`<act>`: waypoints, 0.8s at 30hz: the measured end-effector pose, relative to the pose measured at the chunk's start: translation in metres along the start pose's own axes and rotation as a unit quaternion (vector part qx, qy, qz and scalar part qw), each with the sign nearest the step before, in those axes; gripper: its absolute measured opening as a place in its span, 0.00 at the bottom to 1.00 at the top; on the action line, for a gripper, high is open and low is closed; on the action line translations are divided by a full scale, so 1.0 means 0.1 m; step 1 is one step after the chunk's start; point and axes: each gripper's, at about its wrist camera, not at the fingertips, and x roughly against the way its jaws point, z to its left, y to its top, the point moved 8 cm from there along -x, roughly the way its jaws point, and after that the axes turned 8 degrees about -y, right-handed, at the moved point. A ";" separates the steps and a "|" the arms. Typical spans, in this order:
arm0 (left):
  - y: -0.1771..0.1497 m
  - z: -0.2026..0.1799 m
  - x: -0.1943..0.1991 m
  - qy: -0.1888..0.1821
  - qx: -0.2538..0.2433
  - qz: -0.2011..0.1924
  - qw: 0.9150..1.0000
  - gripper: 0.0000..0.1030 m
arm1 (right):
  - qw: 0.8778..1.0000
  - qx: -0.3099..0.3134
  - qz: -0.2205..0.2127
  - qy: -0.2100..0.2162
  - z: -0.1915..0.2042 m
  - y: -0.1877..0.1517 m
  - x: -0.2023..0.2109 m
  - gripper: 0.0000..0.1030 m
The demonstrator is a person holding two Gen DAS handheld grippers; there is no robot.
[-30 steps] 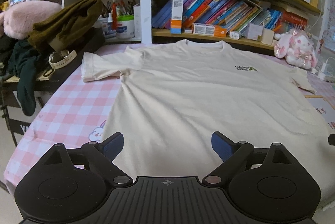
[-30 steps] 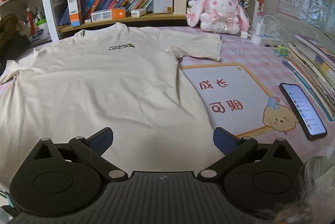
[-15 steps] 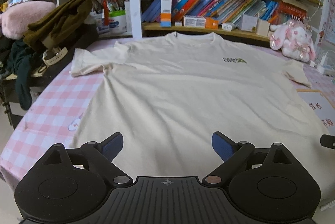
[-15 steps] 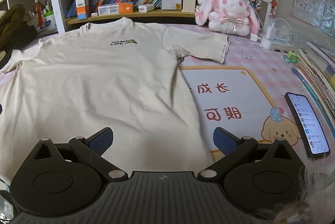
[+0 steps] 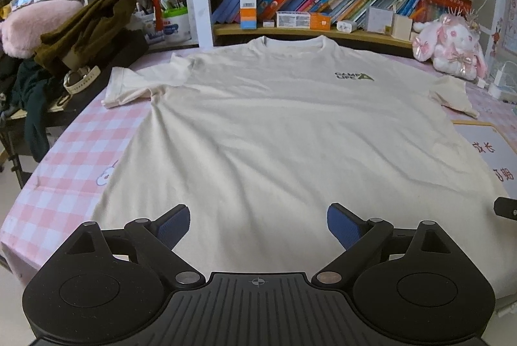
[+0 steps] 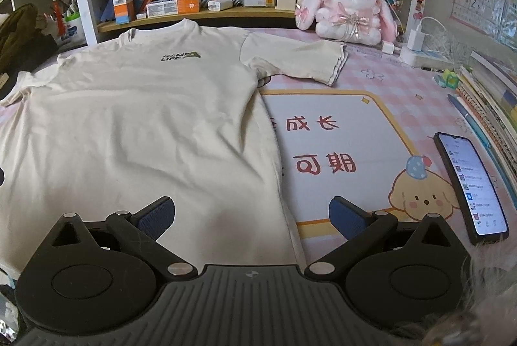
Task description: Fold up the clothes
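Item: cream T-shirt (image 5: 278, 132), spread flat and face up on the pink checked tablecloth (image 5: 64, 171), collar toward the bookshelf (image 5: 323, 32) and both sleeves out (a lay-out that suits a first fold, none being visible yet). Left gripper (image 5: 258, 224) and right gripper (image 6: 252, 218): each held low at the near hem, jaws spread wide and empty, the right one over the shirt's side edge, probably to pinch the hem corners. Surroundings: printed desk mat (image 6: 342, 145), phone (image 6: 471, 187) and plush rabbit (image 6: 347, 9), all clear of the cloth.
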 end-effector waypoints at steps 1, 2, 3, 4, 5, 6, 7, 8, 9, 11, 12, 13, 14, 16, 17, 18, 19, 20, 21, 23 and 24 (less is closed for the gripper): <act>0.01 0.00 -0.01 -0.001 -0.002 0.000 1.000 0.91 | 1.000 0.002 -0.001 0.000 0.00 0.01 0.00 1.00; 0.02 0.00 -0.02 -0.002 -0.004 0.000 1.000 0.91 | 1.000 0.001 -0.001 -0.001 0.00 0.01 -0.01 1.00; 0.03 0.00 -0.03 -0.003 -0.006 0.000 1.000 0.91 | 1.000 0.001 -0.001 -0.001 0.00 0.02 -0.02 1.00; 0.04 0.00 -0.04 -0.005 -0.008 0.000 1.000 0.91 | 1.000 -0.001 0.001 -0.002 0.00 0.02 -0.03 1.00; 0.05 0.02 -0.05 -0.006 -0.010 0.001 1.000 0.91 | 1.000 -0.002 0.002 -0.003 0.01 0.03 -0.04 1.00; 0.06 0.04 -0.06 -0.007 -0.012 0.001 1.000 0.91 | 1.000 -0.003 0.004 -0.004 0.02 0.04 -0.05 1.00; 0.07 0.06 -0.08 -0.007 -0.013 0.001 1.000 0.91 | 1.000 -0.004 0.004 -0.004 0.04 0.04 -0.06 1.00; 0.08 0.09 -0.09 -0.008 -0.014 0.001 1.000 0.91 | 1.000 -0.005 0.004 -0.005 0.06 0.06 -0.07 1.00; 0.10 0.13 -0.11 -0.008 -0.015 -0.001 1.000 0.91 | 1.000 -0.007 0.004 -0.006 0.08 0.07 -0.08 1.00; 0.16 0.21 -0.14 -0.010 -0.018 -0.005 1.000 0.92 | 1.000 -0.012 0.003 -0.008 0.14 0.11 -0.11 1.00; 0.20 0.26 -0.17 -0.011 -0.018 -0.007 1.000 0.91 | 1.000 -0.015 0.001 -0.010 0.18 0.13 -0.12 1.00; 0.25 0.32 -0.19 -0.012 -0.017 -0.008 1.000 0.92 | 1.000 -0.019 0.000 -0.013 0.22 0.16 -0.14 1.00; 0.30 0.38 -0.21 -0.013 -0.016 -0.010 1.000 0.92 | 1.000 -0.022 0.000 -0.016 0.26 0.19 -0.15 1.00; 0.39 0.49 -0.25 -0.017 -0.020 -0.016 1.000 0.92 | 0.999 -0.026 -0.002 -0.020 0.35 0.24 -0.17 1.00; 0.42 0.54 -0.28 -0.019 -0.021 -0.016 0.999 0.92 | 0.999 -0.026 -0.004 -0.022 0.40 0.27 -0.17 1.00; 0.45 0.59 -0.30 -0.020 -0.023 -0.016 0.999 0.92 | 0.999 -0.027 -0.006 -0.023 0.45 0.30 -0.17 1.00; 0.48 0.64 -0.32 -0.022 -0.024 -0.016 0.999 0.92 | 0.999 -0.028 -0.006 -0.025 0.51 0.32 -0.19 1.00; 0.50 0.69 -0.35 -0.024 -0.025 -0.016 0.999 0.92 | 0.999 -0.028 -0.006 -0.026 0.57 0.34 -0.20 1.00; 0.53 0.75 -0.37 -0.026 -0.026 -0.017 0.999 0.92 | 0.999 -0.029 -0.006 -0.027 0.63 0.35 -0.21 1.00; 0.58 0.86 -0.41 -0.029 -0.027 -0.018 0.999 0.92 | 0.999 -0.030 -0.007 -0.029 0.75 0.39 -0.22 1.00; 0.61 0.92 -0.44 -0.030 -0.027 -0.019 0.999 0.92 | 0.999 -0.030 -0.008 -0.030 0.80 0.41 -0.23 1.00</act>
